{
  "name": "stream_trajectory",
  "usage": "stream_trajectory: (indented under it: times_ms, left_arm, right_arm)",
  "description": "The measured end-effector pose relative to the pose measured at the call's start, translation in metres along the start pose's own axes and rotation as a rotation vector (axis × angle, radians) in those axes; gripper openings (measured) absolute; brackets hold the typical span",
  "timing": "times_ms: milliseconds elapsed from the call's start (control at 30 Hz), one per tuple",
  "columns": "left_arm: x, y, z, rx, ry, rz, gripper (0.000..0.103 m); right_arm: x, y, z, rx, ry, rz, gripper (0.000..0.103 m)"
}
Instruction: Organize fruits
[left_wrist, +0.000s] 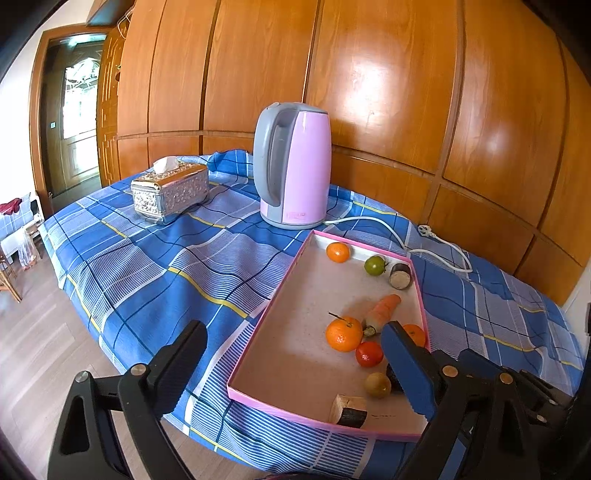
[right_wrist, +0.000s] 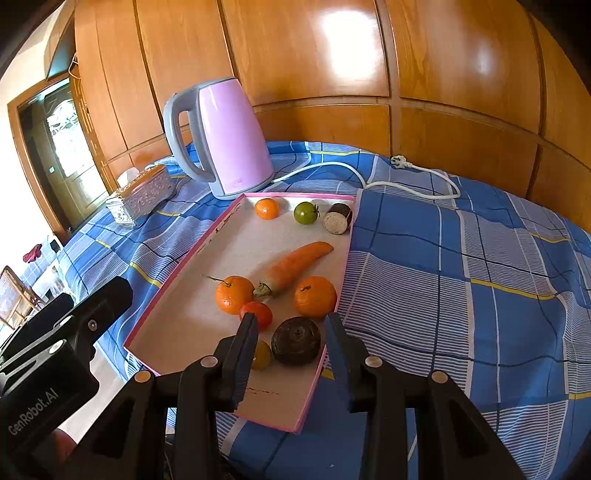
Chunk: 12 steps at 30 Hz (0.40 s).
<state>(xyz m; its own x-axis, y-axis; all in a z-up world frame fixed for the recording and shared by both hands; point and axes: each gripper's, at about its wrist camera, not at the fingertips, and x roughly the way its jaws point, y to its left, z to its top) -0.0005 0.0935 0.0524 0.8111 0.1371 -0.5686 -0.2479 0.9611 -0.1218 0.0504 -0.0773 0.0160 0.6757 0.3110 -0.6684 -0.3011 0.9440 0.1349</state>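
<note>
The right claw (right_wrist: 291, 325) hangs open and empty just above the dark round fruit (right_wrist: 296, 340) in the pink tray (right_wrist: 177, 277), likely lined up to grasp. The left claw (left_wrist: 291, 339), wide open, waits beside it, oranges (left_wrist: 344, 333) just ahead.

Domestic interior, most likely a living or dining room of a home. Evidence: wall of glossy wooden cabinet panels (left_wrist: 388, 92) behind the surface; blue plaid cloth (left_wrist: 155, 266) draped over the surface; pink electric kettle (left_wrist: 295, 166) with white cord and loose plug (right_wrist: 399, 161); embossed silver tissue box (left_wrist: 171, 192); wooden door with patterned glass (left_wrist: 79, 110) at far left; wood-look floor (left_wrist: 40, 332); chair (right_wrist: 14, 295) and a red garment (right_wrist: 33, 254) near the doorway.
</note>
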Motion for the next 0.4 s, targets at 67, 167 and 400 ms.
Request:
stream_trajectory:
  times_ms: [67, 167, 400]
  left_arm:
    - [0.0003, 0.0, -0.0002, -0.003, 0.001, -0.002, 0.096]
    - [0.0012, -0.0003, 0.0, -0.009, 0.002, 0.0, 0.096]
    - [-0.0002, -0.0001, 0.0012, -0.009, -0.02, 0.0, 0.094]
  right_arm:
    - [-0.0003, 0.0004, 0.0001, -0.003, 0.0, 0.001, 0.038]
    - [0.0007, 0.0006, -0.0001, -0.005, 0.003, 0.003, 0.038]
    - [0.0021, -0.002, -0.0005, 0.0, 0.008, 0.006, 0.038]
